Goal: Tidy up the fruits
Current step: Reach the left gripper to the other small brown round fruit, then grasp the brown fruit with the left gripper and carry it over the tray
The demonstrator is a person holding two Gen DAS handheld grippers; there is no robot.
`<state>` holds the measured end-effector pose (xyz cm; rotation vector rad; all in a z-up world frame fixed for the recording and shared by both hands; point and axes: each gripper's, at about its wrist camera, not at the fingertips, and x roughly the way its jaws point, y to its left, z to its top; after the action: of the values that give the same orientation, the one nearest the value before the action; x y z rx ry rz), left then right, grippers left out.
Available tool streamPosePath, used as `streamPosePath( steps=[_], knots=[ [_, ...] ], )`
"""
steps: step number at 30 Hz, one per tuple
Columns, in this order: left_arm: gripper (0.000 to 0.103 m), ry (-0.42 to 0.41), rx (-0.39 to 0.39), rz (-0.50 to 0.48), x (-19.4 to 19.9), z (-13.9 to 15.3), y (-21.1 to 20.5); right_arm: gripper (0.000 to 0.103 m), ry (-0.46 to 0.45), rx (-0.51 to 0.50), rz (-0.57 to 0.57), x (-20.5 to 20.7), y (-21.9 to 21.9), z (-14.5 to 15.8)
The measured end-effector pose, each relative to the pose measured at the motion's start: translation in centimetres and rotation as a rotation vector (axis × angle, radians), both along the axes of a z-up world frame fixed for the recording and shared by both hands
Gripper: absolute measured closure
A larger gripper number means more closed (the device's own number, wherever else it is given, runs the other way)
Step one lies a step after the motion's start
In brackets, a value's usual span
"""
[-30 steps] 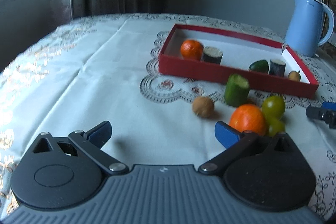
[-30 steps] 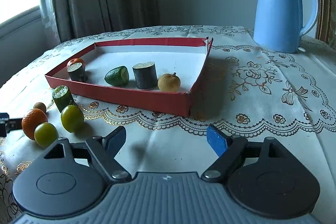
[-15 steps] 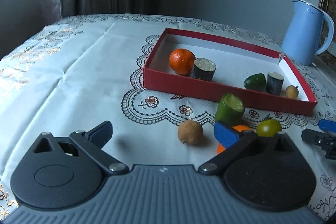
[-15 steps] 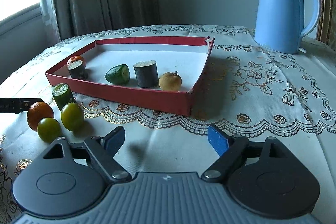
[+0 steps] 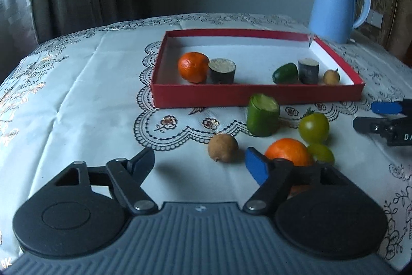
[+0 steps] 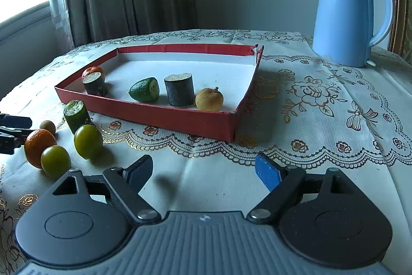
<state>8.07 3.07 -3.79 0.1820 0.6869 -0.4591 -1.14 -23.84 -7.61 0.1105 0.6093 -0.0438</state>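
Jaws of left gripper (image 5: 199, 163) closing, apart, empty; right gripper (image 6: 203, 169) apart; only left view perhaps shows whole tangerine (image 5: 193, 67).

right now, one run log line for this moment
left tool: closing, empty | right tool: open, empty | red tray: five pieces | tablecloth: five loose

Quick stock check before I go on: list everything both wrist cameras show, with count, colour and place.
tray: one, red, on the tablecloth
orange in tray: one, left end
dark cut pieces: two, in tray
green fruit half: one, in tray
tan fruit: one, right end of tray
green cut piece: one, before the tray
brown fruit: one, on cloth
loose orange: one, on cloth
green tomatoes: two, beside loose orange
kettle: one, blue, behind
tablecloth: one, white, embroidered
left gripper: open, just been closing, empty
right gripper: open, empty
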Motion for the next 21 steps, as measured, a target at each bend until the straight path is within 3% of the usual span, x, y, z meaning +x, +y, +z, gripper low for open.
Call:
streamPosePath(
  steps=[4, 11, 21],
  knots=[
    [0.042, -0.015, 0.004, -0.011, 0.3, 0.0, -0.7, 0.016, 0.001, -0.003, 0.001, 0.0, 0.0, 0.0],
    [0.068, -0.016, 0.016, -0.037, 0.0, 0.0, -1.3, 0.016, 0.002, -0.005, 0.001, 0.0, 0.0, 0.0],
    [0.079, -0.021, 0.001, -0.037, -0.4, -0.1, -1.7, 0.016, 0.002, -0.005, 0.002, 0.0, 0.0, -0.1]
  ],
)
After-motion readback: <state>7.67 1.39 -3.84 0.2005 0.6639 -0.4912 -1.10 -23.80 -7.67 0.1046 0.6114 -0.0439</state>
